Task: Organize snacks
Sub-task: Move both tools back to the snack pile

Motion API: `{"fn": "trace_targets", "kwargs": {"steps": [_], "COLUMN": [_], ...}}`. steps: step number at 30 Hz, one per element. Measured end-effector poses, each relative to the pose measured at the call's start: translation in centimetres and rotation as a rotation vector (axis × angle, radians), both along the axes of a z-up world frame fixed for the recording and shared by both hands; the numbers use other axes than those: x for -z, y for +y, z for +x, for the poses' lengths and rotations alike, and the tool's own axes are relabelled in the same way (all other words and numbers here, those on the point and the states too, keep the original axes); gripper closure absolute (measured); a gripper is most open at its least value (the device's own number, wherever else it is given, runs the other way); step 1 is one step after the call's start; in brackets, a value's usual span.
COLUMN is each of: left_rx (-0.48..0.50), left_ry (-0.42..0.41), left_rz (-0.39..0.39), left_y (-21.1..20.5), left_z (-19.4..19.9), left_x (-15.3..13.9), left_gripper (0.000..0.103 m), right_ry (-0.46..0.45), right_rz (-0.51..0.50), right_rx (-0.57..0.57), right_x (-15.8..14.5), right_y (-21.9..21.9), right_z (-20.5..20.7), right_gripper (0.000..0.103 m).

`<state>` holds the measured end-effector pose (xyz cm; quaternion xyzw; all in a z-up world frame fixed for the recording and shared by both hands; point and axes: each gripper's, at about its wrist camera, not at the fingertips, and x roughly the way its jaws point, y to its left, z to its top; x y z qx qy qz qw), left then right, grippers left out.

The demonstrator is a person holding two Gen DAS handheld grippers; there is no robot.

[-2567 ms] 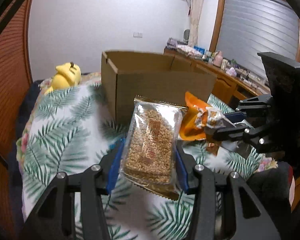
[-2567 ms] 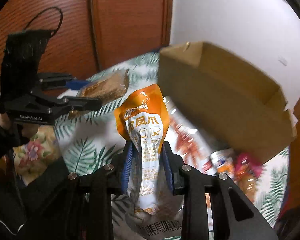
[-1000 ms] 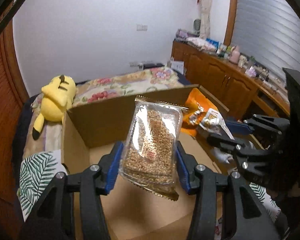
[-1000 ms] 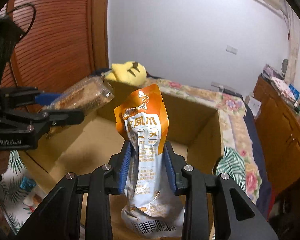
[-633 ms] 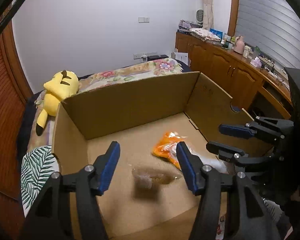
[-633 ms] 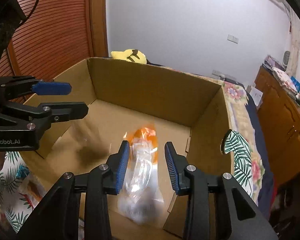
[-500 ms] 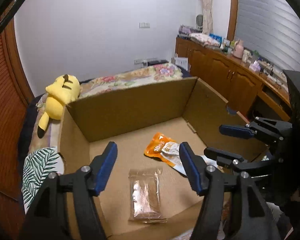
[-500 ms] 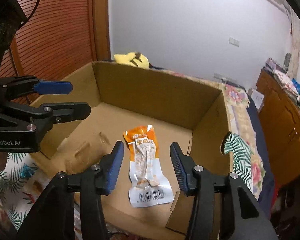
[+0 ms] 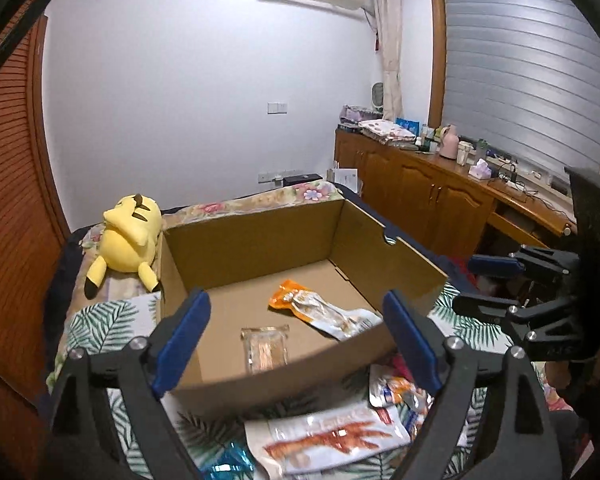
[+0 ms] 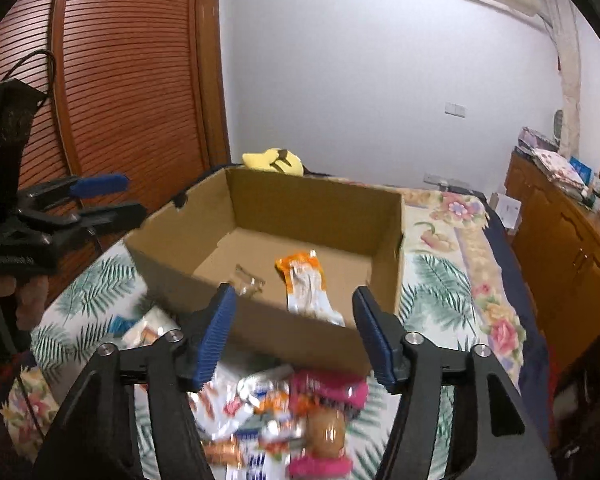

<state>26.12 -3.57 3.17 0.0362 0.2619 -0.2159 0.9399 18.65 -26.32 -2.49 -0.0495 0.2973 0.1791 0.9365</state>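
Both grippers empty, snacks in the box

The left gripper [image 9: 296,332] and right gripper [image 10: 292,332] have just been opening, jaws apart with nothing between them (both held before the box [image 9: 260,240]). Inside lie the clear packet [image 9: 265,348] and orange packet [image 9: 320,312], close together; loose snacks [image 10: 284,420] wait on the bedspread [image 9: 96,324].

Both the left gripper [image 9: 296,328] and right gripper [image 10: 292,336] have just been opening, jaws empty.
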Motion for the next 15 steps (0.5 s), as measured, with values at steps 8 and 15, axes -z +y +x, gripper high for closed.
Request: {"fn": "trace_targets", "kwargs": {"steps": [8,15], "left_rx": [-0.027,-0.061], "left_ry": [0.016,0.104], "left_rz": [0.01,-0.003], "left_y": [0.9,1.7], "left_z": [-3.9,-5.2], "left_x": [3.2,7.7], "left_gripper": [0.014,0.014], "right_ry": [0.083,0.193], "right_rz": [-0.031,-0.033], "right_rx": [0.034,0.073], "right_x": [4.2,9.0], "right_y": [-0.9,-2.5], "right_z": [-2.6,-1.8], "right_gripper": [0.039,0.039]}}
